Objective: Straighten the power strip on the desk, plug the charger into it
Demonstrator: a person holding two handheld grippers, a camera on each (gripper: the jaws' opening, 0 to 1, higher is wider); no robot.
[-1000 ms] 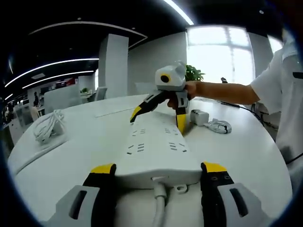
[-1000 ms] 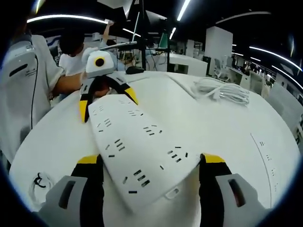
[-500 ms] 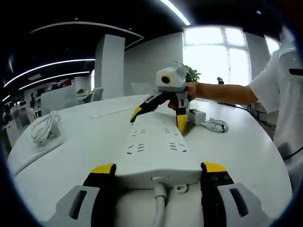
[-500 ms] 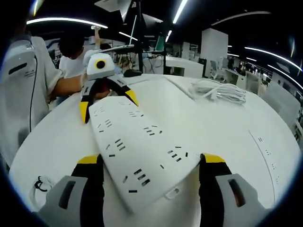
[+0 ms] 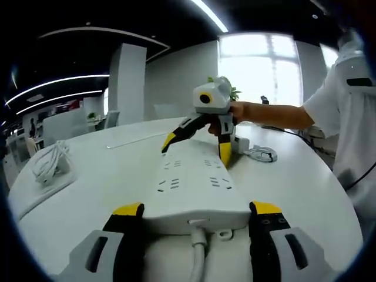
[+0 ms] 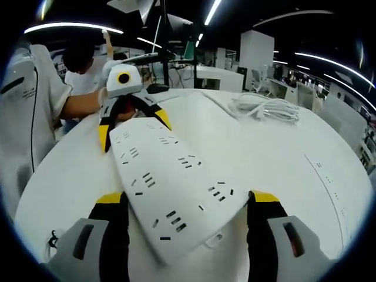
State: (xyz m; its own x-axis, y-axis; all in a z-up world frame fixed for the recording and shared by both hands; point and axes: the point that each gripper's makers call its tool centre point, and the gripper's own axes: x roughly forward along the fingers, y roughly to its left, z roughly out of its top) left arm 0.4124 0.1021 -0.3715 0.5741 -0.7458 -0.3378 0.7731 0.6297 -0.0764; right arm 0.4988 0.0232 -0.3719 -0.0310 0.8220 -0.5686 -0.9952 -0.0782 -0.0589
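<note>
Item: power strip, held at both ends on the desk; risk of twist or slip

Strip (image 5: 194, 188) lies white on the desk (image 5: 106, 194); left gripper (image 5: 197, 218) straddles its cord end, right gripper (image 6: 186, 207) its far end, jaws of both wide at the strip's edges, firm grip not certain. Uneven turning may skew it or snag the cord (image 5: 197, 258). Charger (image 5: 239, 144) sits beyond the strip's far end, unplugged
</note>
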